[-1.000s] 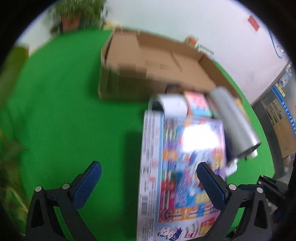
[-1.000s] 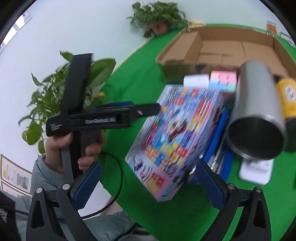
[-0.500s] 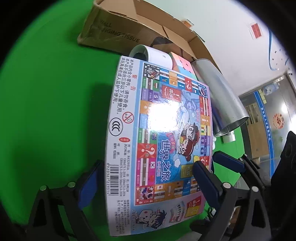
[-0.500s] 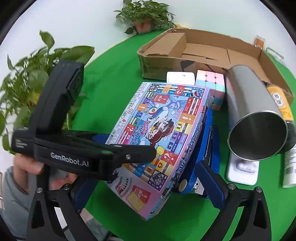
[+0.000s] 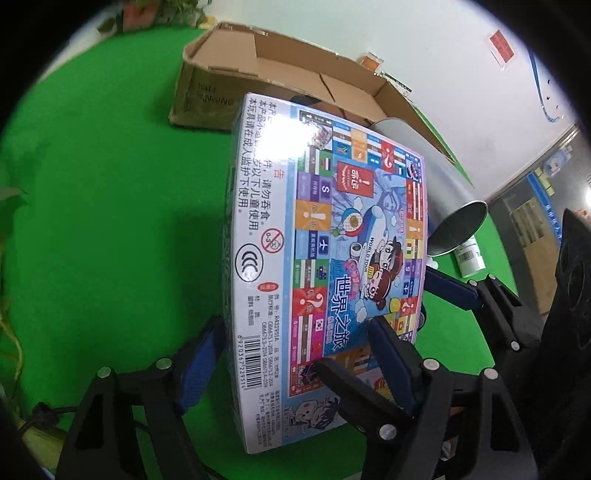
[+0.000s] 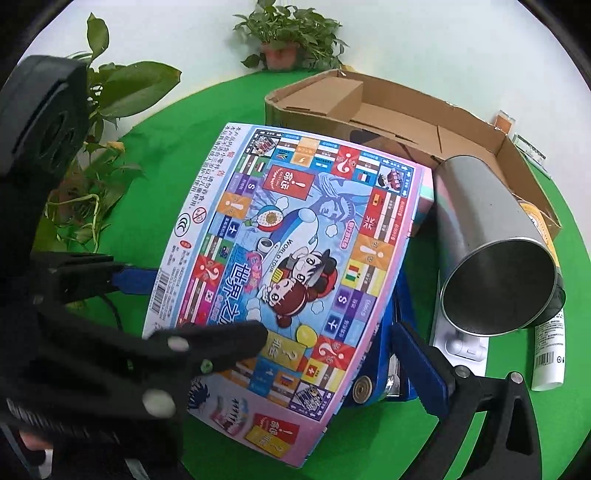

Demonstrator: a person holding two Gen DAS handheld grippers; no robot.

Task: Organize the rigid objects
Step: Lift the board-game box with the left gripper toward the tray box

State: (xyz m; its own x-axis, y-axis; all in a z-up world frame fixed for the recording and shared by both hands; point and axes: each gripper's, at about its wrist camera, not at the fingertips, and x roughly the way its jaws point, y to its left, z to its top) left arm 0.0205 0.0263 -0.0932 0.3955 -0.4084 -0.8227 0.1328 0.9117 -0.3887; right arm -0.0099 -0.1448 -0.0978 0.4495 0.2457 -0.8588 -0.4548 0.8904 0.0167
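A colourful board-game box sits tilted on the green table, its right edge propped on a blue object. My left gripper straddles the box's near end. One pad is by the white barcode side, the other over the printed top. Its jaws are closing and I see no firm press. My right gripper stands open around the box's lower corner. Its right finger lies beside the blue object, and its left finger is hidden behind the left gripper.
An open cardboard box stands behind. A steel cup lies on its side to the right, over a white holder. A white tube, a pastel cube and potted plants are nearby.
My left gripper has moved in on the game box and its jaws have narrowed around the near end. The right view has tipped down, and the left gripper now covers its lower left.
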